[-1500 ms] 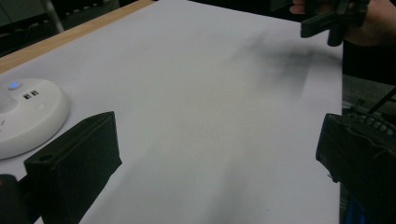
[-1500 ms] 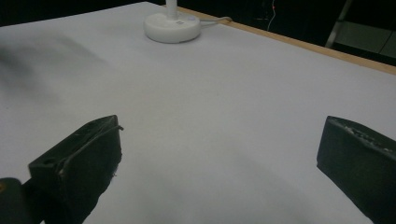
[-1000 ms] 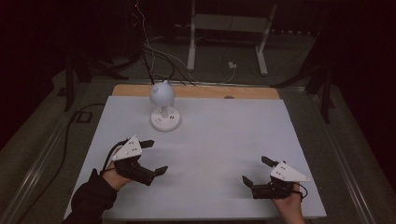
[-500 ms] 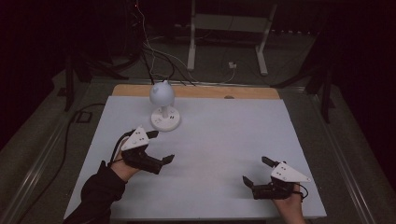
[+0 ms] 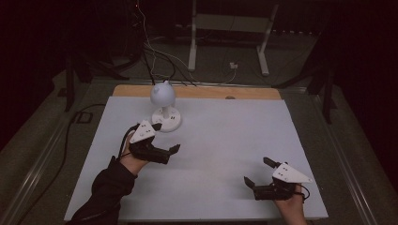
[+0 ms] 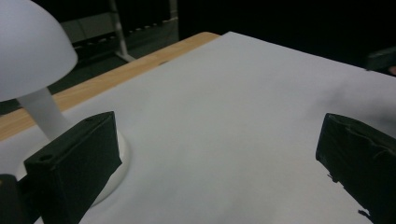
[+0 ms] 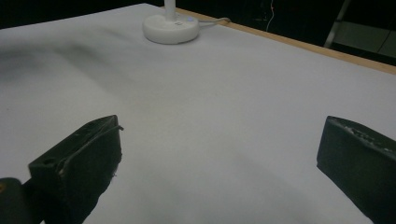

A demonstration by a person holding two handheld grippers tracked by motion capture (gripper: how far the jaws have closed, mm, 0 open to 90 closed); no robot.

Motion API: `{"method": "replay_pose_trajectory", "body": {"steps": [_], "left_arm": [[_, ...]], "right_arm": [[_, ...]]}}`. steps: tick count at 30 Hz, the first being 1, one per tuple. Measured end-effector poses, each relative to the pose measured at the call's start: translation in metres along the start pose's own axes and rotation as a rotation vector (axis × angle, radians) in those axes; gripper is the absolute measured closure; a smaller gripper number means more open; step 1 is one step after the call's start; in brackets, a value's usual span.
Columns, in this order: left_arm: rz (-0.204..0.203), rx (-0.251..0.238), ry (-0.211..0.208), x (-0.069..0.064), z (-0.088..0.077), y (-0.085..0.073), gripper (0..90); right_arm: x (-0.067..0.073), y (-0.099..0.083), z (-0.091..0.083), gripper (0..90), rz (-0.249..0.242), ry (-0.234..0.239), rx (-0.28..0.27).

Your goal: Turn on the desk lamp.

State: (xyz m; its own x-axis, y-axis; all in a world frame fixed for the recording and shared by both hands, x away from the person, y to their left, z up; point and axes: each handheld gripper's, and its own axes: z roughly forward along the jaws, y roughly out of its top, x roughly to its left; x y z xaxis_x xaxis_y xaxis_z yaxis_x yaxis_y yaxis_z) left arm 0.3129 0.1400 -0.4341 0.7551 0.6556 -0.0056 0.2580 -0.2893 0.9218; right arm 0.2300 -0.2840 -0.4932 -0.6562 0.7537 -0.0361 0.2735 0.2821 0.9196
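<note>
Lamp [image 5: 164,105] stands just beside the wide-open, empty left claw [image 5: 166,138]; right claw [image 5: 256,172] gapes empty.

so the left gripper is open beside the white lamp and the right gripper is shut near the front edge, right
Not quite: the right gripper is open too, its jaws standing wide apart in the right gripper view. The left gripper is indeed open beside the white lamp.

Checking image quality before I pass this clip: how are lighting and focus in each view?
High view: dim, surroundings nearly black, white table evenly lit, lamp readable. Left gripper view: lamp shade bright but not blown out, near jaws soft. Right gripper view: lamp base fairly sharp, soft grey shadows on the table, jaws slightly blurred.
</note>
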Motion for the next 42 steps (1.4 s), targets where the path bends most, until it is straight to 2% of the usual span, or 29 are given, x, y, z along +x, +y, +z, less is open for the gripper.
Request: {"method": "replay_pose_trajectory", "body": {"steps": [5, 6, 9, 16, 22, 27, 30, 35, 37, 42], "left_arm": [[-0.033, -0.018, 0.066, 0.004, 0.011, -0.001, 0.3], [-0.033, -0.018, 0.066, 0.004, 0.011, -0.001, 0.3], [-0.031, -0.016, 0.101, 0.006, 0.017, -0.002, 0.3], [-0.074, -0.029, 0.187, 0.010, 0.034, -0.002, 0.3], [-0.130, -0.042, 0.236, 0.014, 0.046, -0.001, 0.4], [-0.146, -0.055, 0.270, 0.017, 0.054, -0.003, 0.9], [-0.162, -0.054, 0.285, 0.019, 0.058, -0.003, 1.0], [-0.183, -0.046, 0.361, 0.023, 0.065, -0.004, 2.1], [-0.183, -0.025, 0.386, 0.024, 0.069, -0.004, 2.1], [-0.177, 0.001, 0.394, 0.026, 0.077, -0.006, 1.0]], "right_arm": [[-0.001, 0.000, 0.000, 0.0, 0.007, -0.001, -0.003], [-0.001, 0.000, 0.000, 0.0, 0.004, -0.001, -0.002], [-0.001, 0.000, 0.000, 0.0, 0.003, -0.001, -0.003], [-0.001, 0.000, 0.000, 0.0, 0.010, 0.003, -0.005], [-0.001, 0.000, 0.000, 0.0, 0.011, 0.004, -0.005], [-0.002, 0.000, -0.001, 0.0, 0.012, 0.004, -0.006], [-0.002, -0.001, -0.001, 0.0, 0.010, 0.004, -0.005], [-0.002, -0.001, -0.001, 0.0, 0.011, 0.003, -0.006], [-0.002, -0.001, -0.001, 0.0, 0.012, 0.004, -0.007], [-0.003, -0.001, -0.001, 0.0, 0.017, 0.004, -0.009]]}}
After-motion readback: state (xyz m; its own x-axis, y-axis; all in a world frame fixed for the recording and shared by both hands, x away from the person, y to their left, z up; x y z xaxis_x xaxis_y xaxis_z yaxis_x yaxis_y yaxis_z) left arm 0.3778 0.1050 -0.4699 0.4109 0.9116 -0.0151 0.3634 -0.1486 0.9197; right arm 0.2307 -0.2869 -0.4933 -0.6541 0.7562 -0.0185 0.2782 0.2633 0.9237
